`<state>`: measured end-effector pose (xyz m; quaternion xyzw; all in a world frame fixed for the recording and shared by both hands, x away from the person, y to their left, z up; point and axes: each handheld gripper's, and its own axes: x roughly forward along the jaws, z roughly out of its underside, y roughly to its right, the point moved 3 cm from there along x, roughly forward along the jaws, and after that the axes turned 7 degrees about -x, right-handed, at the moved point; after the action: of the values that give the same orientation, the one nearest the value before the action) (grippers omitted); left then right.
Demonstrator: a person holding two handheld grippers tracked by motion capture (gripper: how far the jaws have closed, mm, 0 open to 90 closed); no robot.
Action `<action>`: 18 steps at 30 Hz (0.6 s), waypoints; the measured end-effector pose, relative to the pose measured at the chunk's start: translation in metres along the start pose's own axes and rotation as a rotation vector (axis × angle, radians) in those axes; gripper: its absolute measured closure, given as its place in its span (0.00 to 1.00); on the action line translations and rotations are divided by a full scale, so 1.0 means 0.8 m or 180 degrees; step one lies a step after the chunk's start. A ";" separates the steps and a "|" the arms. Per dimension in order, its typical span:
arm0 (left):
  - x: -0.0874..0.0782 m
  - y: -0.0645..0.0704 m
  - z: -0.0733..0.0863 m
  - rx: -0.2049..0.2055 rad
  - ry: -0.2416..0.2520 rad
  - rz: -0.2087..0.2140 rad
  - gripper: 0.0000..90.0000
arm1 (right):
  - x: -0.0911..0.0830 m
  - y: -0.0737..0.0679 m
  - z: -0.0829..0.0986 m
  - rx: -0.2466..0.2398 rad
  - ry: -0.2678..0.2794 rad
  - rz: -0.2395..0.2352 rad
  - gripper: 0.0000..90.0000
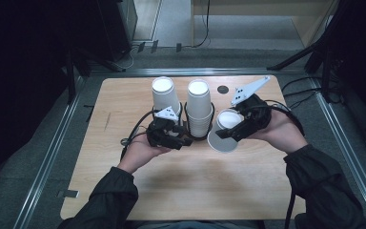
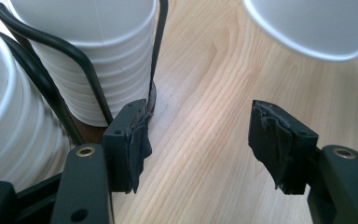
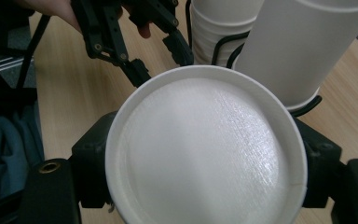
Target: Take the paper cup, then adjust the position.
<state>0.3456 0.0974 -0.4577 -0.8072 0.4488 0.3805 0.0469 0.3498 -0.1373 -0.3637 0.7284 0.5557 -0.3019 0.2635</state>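
Two stacks of upside-down white paper cups, the left stack (image 1: 165, 95) and the middle stack (image 1: 199, 112), stand in a black wire holder (image 1: 213, 113) at the back middle of the wooden table (image 1: 186, 181). My right gripper (image 1: 238, 128) is shut on a single white cup (image 1: 223, 133), tilted on its side just right of the holder; the cup's base (image 3: 205, 149) faces the camera between the jaws. My left gripper (image 1: 183, 139) is open low at the holder's front left. Its jaws stand wide apart over bare wood, the left fingertip (image 2: 133, 140) beside the holder's wire (image 2: 79, 60).
A small black round mark (image 1: 223, 89) sits on the table behind the stacks. Metal rails (image 1: 52, 152) run along both sides of the table, with dark stands and cables (image 1: 310, 93) beyond the right edge. The near half of the table is bare wood.
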 end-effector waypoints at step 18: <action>-0.004 -0.008 0.032 -0.0086 0.0030 0.0164 0.29 | 0.063 -0.013 0.039 0.0001 0.0087 -0.0222 0.27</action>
<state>0.3349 0.1143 -0.4755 -0.7977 0.4645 0.3838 0.0241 0.3453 -0.1242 -0.4221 0.7127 0.5843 -0.3010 0.2451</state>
